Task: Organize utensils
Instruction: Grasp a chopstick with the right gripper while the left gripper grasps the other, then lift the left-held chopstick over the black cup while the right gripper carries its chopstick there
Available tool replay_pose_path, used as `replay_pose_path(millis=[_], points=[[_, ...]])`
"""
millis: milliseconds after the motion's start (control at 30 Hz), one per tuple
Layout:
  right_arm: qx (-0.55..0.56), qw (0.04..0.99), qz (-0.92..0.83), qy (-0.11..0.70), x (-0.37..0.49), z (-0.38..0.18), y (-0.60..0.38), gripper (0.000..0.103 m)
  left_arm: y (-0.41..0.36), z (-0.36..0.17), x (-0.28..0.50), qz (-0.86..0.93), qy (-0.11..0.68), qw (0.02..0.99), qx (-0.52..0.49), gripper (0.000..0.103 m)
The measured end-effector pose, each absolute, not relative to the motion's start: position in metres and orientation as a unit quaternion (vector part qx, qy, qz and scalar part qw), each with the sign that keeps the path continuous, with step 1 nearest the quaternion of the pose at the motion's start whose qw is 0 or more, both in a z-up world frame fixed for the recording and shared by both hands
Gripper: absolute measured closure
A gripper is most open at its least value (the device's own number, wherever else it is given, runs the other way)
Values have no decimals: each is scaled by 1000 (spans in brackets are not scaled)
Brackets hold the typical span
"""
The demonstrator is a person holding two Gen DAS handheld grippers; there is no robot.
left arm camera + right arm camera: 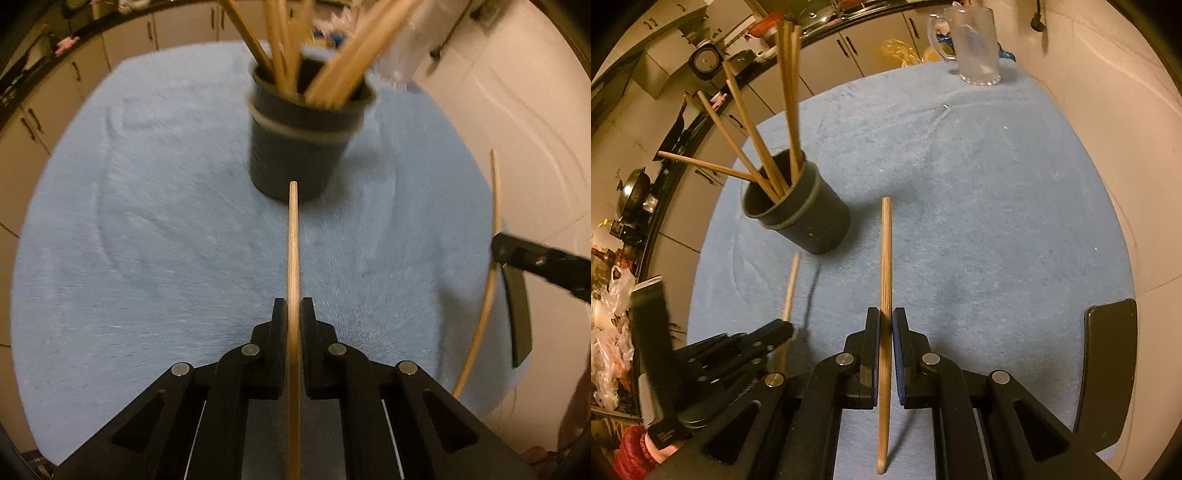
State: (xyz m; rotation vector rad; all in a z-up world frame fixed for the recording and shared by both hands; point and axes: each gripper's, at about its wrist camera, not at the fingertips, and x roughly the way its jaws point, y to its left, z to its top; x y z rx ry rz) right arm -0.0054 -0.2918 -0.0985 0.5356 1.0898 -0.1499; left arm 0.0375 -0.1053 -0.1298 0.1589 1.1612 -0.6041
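Currently, each gripper is clenched on 1 wooden chopstick. The left gripper (293, 306) grasps its chopstick (293, 240) between both fingers, the tip pointing toward the dark holder (299, 147), which stands near and straight ahead of it on the blue cloth (147, 240). The right gripper (885, 317) grasps a second chopstick (885, 258) the same way, with the holder (809, 218) ahead and to its left; the left gripper (775, 332) shows at the lower left of that view. The holder already contains several chopsticks (786, 92), fanned out and leaning on the rim. The step in hand appears to be delivery of the 2 held chopsticks into the holder. To do it well, raise each tip above the rim, tilt the stick close to vertical, and lower it into a gap between the leaning sticks before releasing; insert 1 stick at a time so the grippers do not collide, and avoid pushing the holder wall, since the holder looks light enough to tip. The left view is motion-blurred, so fine detail there is uncertain. The surface is covered by the blue cloth, with a clear plastic jug (975, 48) at its far edge. Beyond it run kitchen cabinets (849, 48) and a cluttered counter (639, 192) with cookware.
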Motion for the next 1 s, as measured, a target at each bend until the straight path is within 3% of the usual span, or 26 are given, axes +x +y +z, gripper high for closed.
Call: replay_pose_path(millis=[400,1000], points=[[224,861,-37,456,3,-59,-253,96,-47,-49,27,-261,440,859,17,96],[202,878,-2,435,15,-41,-218,96,-28,-19,12,-255,403,879,16,97]])
